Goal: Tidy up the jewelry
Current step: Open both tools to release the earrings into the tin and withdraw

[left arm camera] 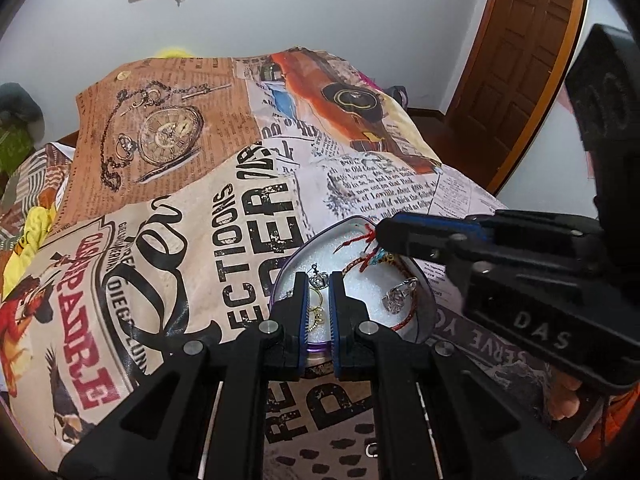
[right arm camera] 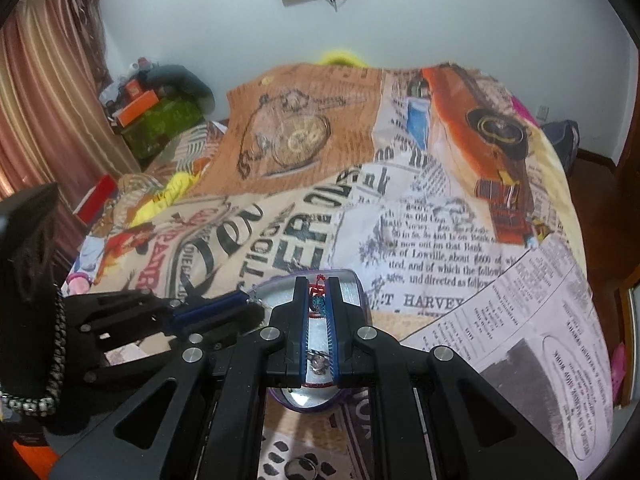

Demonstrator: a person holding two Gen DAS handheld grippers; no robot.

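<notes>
Several bracelets [left arm camera: 362,258], silver ring [left arm camera: 398,294], gold earrings [left arm camera: 318,306] inside heart-shaped tin [left arm camera: 424,312].

Both wrist views close, angled down; share heart-shaped box [left arm camera: 424,300] on printed cloth [right arm camera: 440,220].

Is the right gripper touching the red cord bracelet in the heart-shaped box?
Cannot tell. In the left wrist view the right gripper overlaps the red cord bracelet at the heart-shaped box rim, but neither contact nor a gap shows plainly.
</notes>
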